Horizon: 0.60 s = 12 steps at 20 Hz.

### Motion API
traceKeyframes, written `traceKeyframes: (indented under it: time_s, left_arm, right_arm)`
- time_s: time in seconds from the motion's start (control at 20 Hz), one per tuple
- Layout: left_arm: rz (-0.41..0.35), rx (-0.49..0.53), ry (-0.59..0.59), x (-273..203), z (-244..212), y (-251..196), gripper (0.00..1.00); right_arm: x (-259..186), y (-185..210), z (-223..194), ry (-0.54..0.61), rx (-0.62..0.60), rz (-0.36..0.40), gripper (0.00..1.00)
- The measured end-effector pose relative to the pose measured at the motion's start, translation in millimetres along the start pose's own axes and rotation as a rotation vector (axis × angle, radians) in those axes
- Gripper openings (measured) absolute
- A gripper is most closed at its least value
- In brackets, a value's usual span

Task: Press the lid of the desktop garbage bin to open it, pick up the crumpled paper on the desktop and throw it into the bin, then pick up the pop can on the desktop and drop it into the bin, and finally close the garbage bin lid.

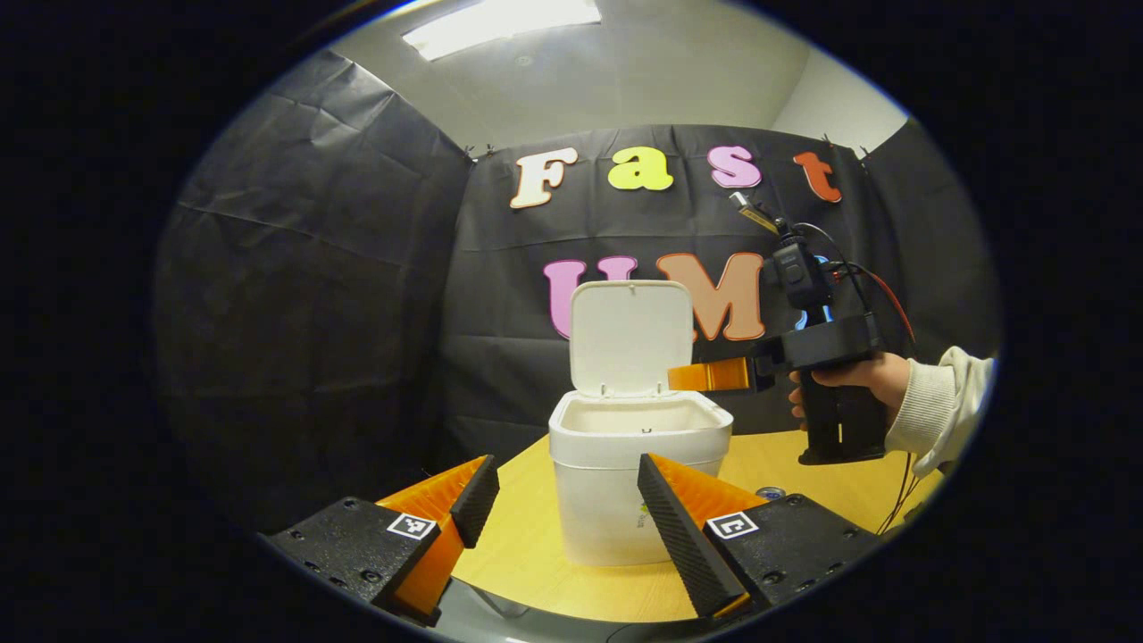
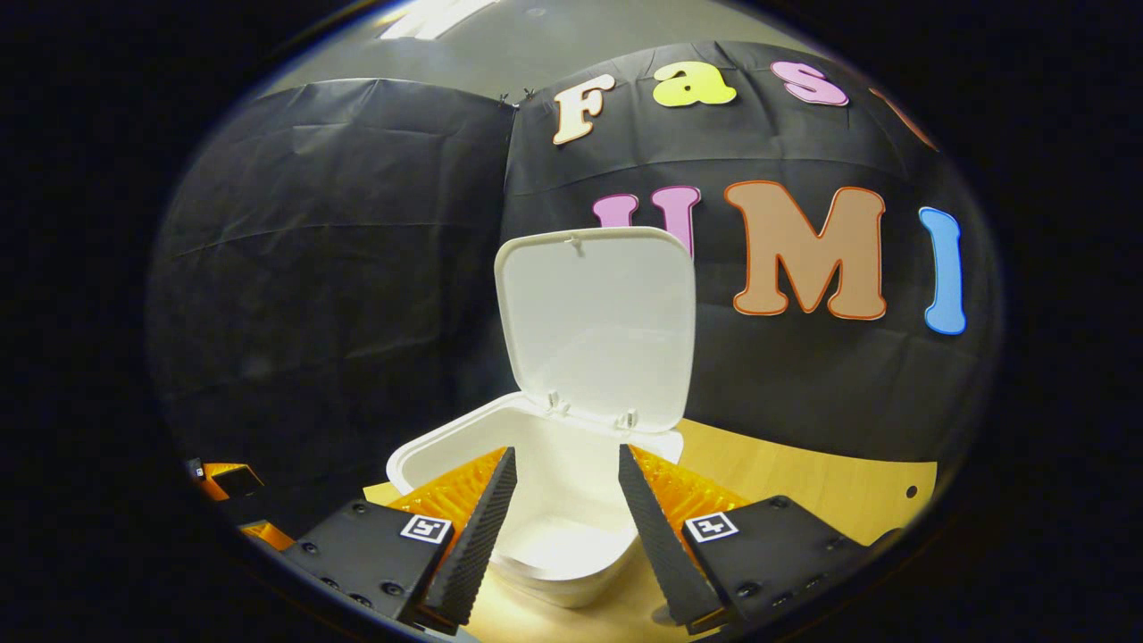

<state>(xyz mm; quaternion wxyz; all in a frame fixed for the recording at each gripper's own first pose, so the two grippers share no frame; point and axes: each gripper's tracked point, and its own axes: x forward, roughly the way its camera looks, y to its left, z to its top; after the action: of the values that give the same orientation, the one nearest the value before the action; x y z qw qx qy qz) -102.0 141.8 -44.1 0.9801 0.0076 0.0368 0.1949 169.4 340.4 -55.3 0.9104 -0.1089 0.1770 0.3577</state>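
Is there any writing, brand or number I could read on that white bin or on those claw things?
Bin: a small greenish mark low on its front, too blurred to read.
Lid: no text.
Left claw: black-and-white square markers, patterns, not words.
Right claw: the same kind of squares, no words.
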Motion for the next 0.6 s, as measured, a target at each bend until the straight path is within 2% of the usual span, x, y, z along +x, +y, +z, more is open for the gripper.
traceKeyframes:
  time_s: [0.2,0.3,0.45,0.55,0.6]
  left_arm:
    - [-0.114,-0.017,0.013,10.8,-7.7,-39.0,0.94]
    - [-0.185,-0.021,0.02,15.2,-12.5,-64.8,0.94]
    - [-0.299,-0.002,0.024,19.5,-19.0,-106.5,0.94]
    - [-0.355,0.016,0.003,25.6,-18.3,-131.4,0.94]
    - [-0.389,0.02,-0.006,27.8,-20.8,-146.4,0.94]
  right_arm:
    - [-28.3,-35.6,0.4,-0.018,0.049,-0.077,0.81]
    - [-50.2,-59.0,-0.9,-0.031,0.052,-0.135,0.89]
    - [-89.7,-93.7,-3.1,-0.052,0.069,-0.218,0.86]
    - [-119.6,-113.5,-2.4,-0.071,0.091,-0.276,0.99]
    - [-134.4,-122.4,-1.4,-0.084,0.103,-0.307,0.98]
